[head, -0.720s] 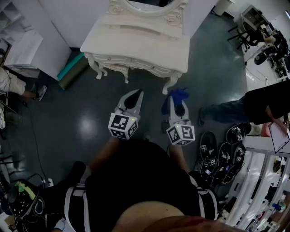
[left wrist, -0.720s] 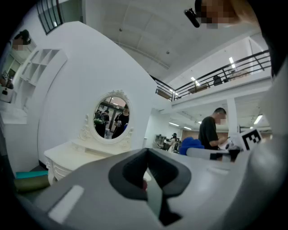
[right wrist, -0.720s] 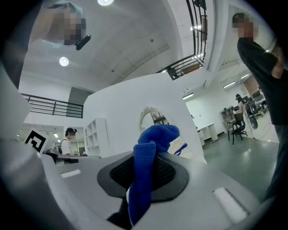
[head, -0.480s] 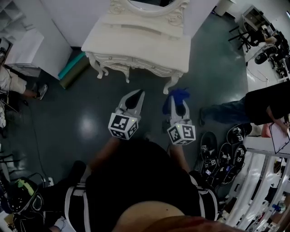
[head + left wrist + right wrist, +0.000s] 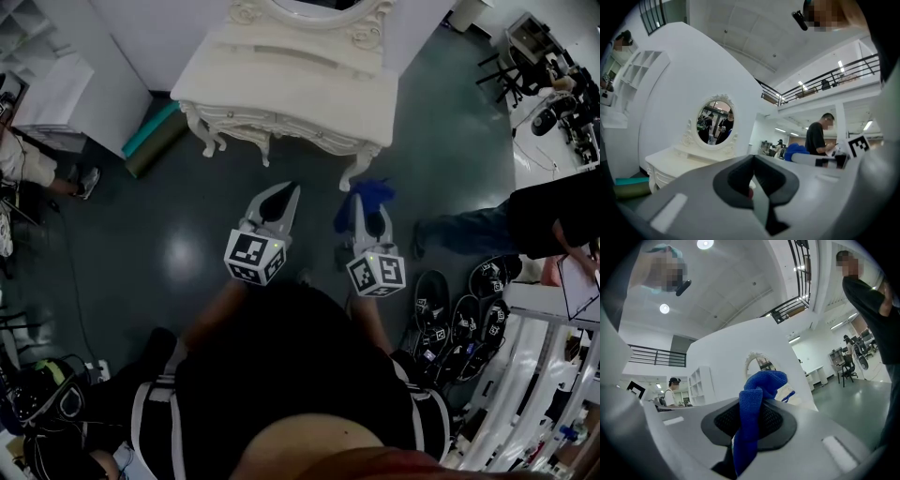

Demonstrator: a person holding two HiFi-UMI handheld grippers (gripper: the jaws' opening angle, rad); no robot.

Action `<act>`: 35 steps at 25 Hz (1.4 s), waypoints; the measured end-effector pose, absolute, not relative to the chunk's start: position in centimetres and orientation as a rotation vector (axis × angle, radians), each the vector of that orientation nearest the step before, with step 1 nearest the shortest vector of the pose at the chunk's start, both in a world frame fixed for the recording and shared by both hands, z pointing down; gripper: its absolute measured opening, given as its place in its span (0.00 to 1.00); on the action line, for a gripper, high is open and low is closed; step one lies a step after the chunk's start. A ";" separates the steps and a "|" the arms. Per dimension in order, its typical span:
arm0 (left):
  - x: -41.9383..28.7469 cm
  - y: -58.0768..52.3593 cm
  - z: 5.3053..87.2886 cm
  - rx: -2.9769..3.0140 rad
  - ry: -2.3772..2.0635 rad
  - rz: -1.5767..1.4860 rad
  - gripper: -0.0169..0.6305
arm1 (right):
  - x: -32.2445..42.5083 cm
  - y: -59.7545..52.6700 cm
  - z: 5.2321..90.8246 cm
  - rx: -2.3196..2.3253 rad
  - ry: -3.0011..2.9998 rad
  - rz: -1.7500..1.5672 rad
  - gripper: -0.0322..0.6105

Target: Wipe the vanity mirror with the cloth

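Dim head view, floor (image 5: 178, 258) glare; bright fisheye gripper views (dark corners)

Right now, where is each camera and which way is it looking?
Head view: on the person's head, looking down at the table, left gripper, right gripper and the person's own body.
Left gripper view: on the left gripper, looking along its shut jaws toward the mirror.
Right gripper view: on the right gripper, past the clamped cloth toward the mirror.
Both gripper views share the mirror.

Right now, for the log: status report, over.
Left hand-held gripper shut, empty. Right hand-held gripper shut on cloth. Mirror ahead, not yet reached. Nothing seen blocking the vanity.
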State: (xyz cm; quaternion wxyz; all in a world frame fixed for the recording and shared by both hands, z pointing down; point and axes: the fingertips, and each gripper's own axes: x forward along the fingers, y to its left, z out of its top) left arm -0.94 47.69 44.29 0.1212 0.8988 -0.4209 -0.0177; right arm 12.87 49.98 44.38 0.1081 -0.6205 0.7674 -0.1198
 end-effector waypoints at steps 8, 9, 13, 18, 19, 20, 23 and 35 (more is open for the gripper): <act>0.5 47.8 44.9 2.591 -1.261 -0.070 0.04 | 14.4 49.8 45.6 -1.819 2.295 -0.363 0.16; 0.9 47.8 45.1 2.583 -1.263 -0.069 0.04 | 14.7 49.7 45.8 -1.816 2.304 -0.366 0.16; 2.9 47.4 45.8 2.549 -1.285 -0.068 0.04 | 16.1 49.2 46.7 -1.813 2.347 -0.386 0.16; 5.3 47.1 46.1 2.530 -1.321 -0.069 0.04 | 18.2 48.5 46.9 -1.746 2.362 -0.387 0.16; 5.5 46.8 46.0 2.524 -1.329 -0.071 0.04 | 18.5 48.0 46.9 -1.740 2.365 -0.384 0.16; 5.5 46.6 45.9 2.517 -1.338 -0.073 0.04 | 18.7 47.6 46.9 -1.736 2.367 -0.382 0.16; 5.1 45.1 45.7 2.503 -1.370 -0.071 0.04 | 18.9 46.1 46.8 -1.726 2.362 -0.390 0.16; 2.5 31.0 44.9 2.514 -1.371 -0.158 0.04 | 17.2 34.1 46.6 -1.784 2.311 -0.347 0.16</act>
